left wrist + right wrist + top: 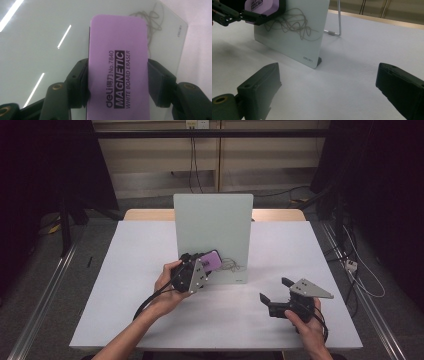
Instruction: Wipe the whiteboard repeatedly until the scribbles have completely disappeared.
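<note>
Upright whiteboard bears scribble beside held eraser.

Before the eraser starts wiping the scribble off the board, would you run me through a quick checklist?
1. Left gripper shut on the purple eraser: ok.
2. Eraser against the whiteboard: cannot tell if it touches.
3. Scribble unwiped beside the eraser: ok, path open.
4. Board upright on its stand: ok.
5. Right gripper open, apart from the board: ok.
</note>
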### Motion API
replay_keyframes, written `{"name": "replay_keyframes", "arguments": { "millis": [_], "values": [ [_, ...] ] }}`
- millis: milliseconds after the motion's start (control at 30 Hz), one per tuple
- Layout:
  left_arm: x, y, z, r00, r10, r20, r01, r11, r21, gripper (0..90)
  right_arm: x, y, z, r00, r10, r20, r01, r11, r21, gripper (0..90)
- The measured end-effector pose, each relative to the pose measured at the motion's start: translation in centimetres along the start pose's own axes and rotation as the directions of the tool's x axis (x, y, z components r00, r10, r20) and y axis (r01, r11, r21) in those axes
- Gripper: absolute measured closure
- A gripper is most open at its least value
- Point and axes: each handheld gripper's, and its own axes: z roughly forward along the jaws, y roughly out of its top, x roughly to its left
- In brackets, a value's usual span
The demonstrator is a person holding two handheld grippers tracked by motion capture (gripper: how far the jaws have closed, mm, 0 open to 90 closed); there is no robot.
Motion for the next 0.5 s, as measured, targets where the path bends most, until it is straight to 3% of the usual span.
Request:
{"name": "replay_keyframes", "arguments": {
  "millis": [500],
  "values": [
    [-1.5, -0.2, 0.7, 0.998, 0.016, 0.061, -0.017, 0.9997, 0.018, 40.8, 0.0, 0.0, 0.0, 1.0, -0.001, -0.001, 0.001, 1.0, -0.001, 5.5]
  ]
}}
